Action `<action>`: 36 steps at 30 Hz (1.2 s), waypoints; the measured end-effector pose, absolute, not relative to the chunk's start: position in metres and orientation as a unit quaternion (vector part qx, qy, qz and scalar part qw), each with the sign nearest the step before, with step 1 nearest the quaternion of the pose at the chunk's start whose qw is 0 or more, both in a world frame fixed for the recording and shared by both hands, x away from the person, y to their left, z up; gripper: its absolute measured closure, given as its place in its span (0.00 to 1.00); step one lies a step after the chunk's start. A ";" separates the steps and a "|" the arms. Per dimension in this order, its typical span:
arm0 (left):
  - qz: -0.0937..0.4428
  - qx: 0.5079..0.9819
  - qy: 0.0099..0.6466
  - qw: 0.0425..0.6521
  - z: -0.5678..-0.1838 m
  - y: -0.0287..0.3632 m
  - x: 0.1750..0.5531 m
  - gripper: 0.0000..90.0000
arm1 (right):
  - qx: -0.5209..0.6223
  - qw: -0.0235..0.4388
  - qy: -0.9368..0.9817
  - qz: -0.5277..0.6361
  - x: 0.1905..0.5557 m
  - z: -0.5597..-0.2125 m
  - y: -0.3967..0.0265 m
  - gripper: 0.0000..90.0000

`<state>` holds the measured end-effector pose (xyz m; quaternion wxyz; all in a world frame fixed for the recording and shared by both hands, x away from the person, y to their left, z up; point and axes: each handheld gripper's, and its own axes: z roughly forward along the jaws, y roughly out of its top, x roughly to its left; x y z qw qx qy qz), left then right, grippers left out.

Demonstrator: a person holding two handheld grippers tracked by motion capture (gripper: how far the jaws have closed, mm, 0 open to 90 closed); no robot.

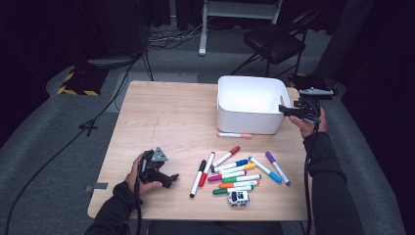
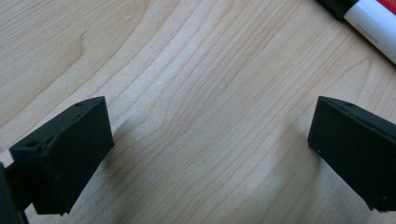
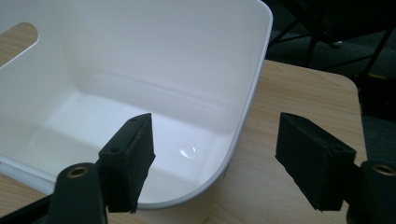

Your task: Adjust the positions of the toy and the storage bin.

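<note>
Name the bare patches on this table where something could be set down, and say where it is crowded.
Free: the wood of the table left of the white bin, back to the far edge; also the strip between the left claw and the left edge. Crowded: the near right, where the markers and toy car lie close together.

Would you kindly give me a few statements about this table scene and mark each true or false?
1. The white bin is empty. True.
2. The right tool straddles the bin's rim with jaws apart. True.
3. The left tool clamps a marker. False: its jaws stand open over bare table.
4. The toy car sits inside the bin. False: it sits on the table, by the markers.
5. One marker with a pink cap lies alone just in front of the bin. True.
</note>
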<state>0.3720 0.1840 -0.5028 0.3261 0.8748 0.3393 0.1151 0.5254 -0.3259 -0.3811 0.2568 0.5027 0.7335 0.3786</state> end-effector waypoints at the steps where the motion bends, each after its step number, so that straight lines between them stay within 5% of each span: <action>1: 0.111 0.874 0.341 0.327 -0.503 0.184 0.372 0.00 | 0.505 0.249 0.731 0.386 0.527 -0.383 -0.328 0.33; 36: 0.112 0.870 0.350 0.330 -0.504 0.181 0.370 0.01 | 0.455 0.188 0.782 0.381 0.494 -0.392 -0.296 0.38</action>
